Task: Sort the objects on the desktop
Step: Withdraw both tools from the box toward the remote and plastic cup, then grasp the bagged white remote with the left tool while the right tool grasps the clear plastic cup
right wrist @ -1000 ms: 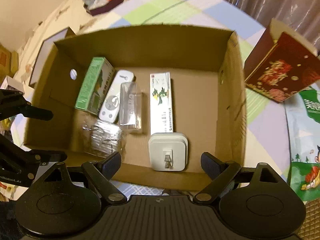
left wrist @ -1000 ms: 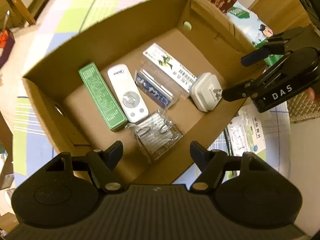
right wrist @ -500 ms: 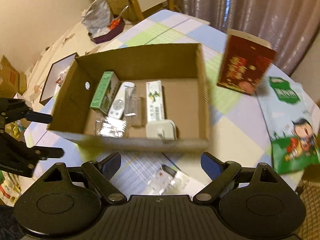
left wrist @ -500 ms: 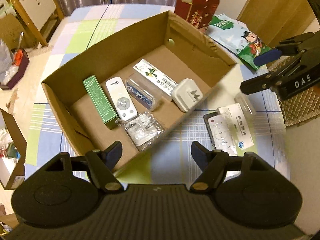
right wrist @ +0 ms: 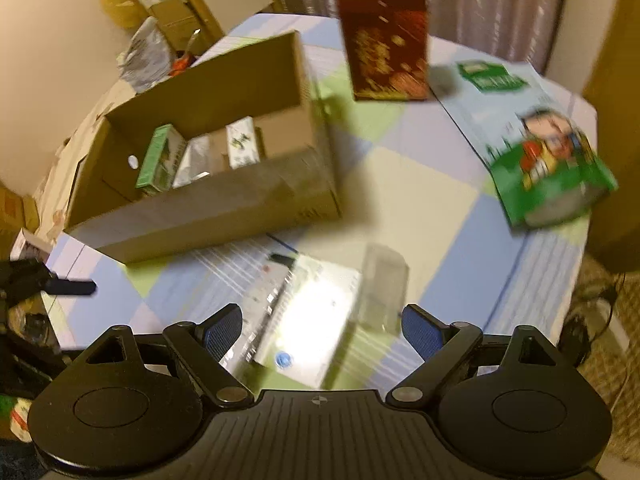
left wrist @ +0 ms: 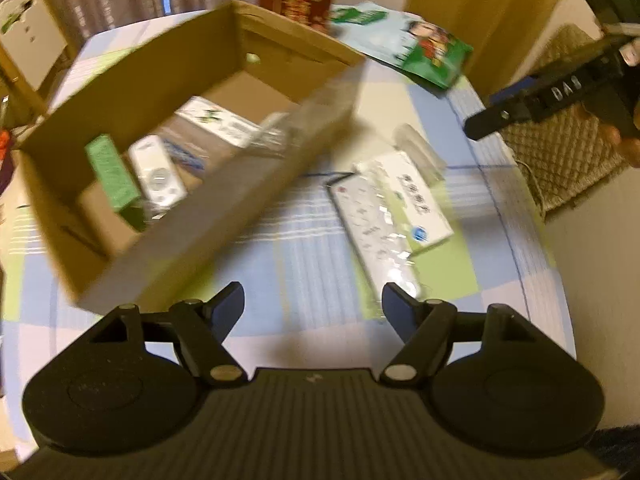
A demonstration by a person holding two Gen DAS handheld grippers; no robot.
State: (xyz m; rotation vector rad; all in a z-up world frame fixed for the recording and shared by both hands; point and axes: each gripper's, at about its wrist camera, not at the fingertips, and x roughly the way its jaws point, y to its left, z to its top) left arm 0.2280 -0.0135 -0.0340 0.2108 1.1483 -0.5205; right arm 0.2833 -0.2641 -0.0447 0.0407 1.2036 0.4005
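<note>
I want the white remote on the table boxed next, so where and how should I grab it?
Take the remote across its narrow width, near its middle, coming straight down. It lies flat and long on the tablecloth, so only its long edges offer the left gripper a pinch. Its far long edge sits against the white packet, so slip that finger in carefully.

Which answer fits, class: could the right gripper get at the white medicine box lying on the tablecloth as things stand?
Probably yes. The right gripper is open and empty, and the white medicine box lies flat just ahead of its fingers with nothing on top; only a clear plastic case sits against it.
</note>
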